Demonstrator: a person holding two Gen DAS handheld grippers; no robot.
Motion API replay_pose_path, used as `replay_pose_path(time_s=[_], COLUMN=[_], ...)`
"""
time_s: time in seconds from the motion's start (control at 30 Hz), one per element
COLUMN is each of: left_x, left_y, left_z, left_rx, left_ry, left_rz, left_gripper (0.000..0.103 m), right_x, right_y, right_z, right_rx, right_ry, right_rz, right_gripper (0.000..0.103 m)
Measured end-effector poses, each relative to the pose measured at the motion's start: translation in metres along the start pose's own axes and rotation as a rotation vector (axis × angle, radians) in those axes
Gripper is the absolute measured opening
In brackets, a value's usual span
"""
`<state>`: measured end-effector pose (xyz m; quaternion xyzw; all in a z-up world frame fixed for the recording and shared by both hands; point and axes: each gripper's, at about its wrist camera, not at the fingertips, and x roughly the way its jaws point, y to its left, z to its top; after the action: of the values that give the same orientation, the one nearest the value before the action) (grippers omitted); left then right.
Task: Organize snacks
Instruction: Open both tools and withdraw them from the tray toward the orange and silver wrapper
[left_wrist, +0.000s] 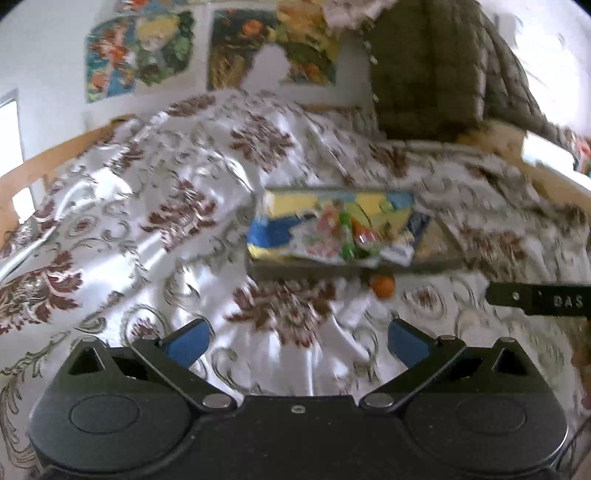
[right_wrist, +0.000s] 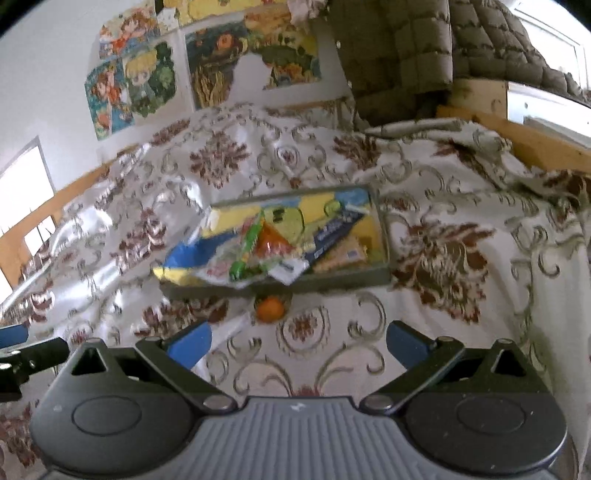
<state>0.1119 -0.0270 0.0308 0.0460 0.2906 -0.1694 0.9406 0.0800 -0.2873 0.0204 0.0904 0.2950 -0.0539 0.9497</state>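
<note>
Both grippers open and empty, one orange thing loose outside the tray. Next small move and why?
Probably ease the right gripper forward over the orange snack: it lies on the bedspread just outside the tray of packets, roughly centred between the open fingers.

left gripper (left_wrist: 297, 341): black body, two round caps, silver pivot pins, central screw, blue pads on angled black fingers (left_wrist: 186, 341) | right gripper (right_wrist: 297, 341): same black linkage, blue pads, grey ribbed centre panel | side arm seen from left wrist: black bar, white letters "DAS"
</note>
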Motion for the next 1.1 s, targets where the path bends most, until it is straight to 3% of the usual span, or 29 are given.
replay_pose_path(time_s=[0.2, 0.4, 0.77, 1.1], left_x=[0.019, 0.031, 0.055, 0.073], left_y=[-0.017, -0.018, -0.02, -0.021], left_z=[-0.013, -0.019, -0.023, -0.025], left_rx=[0.094, 0.08, 0.06, 0.067], left_ry=[0.089, 0.122, 0.189, 0.203], left_rz=[-0.013, -0.013, -0.019, -0.009], left_gripper=[0.102, 0.102, 0.102, 0.102], right_x=[0.023, 0.045, 0.058, 0.071], right_y=[-0.002, -0.002, 0.014, 0.022], right_z=[-0.011, -0.019, -0.019, -0.018], right_rx=[0.001, -0.007, -0.105, -0.154], right_ry=[0.137, 0.254, 0.268, 0.287], right_rz=[-0.039, -0.062, -0.077, -0.09], right_gripper=[0.103, 0.103, 0.103, 0.103])
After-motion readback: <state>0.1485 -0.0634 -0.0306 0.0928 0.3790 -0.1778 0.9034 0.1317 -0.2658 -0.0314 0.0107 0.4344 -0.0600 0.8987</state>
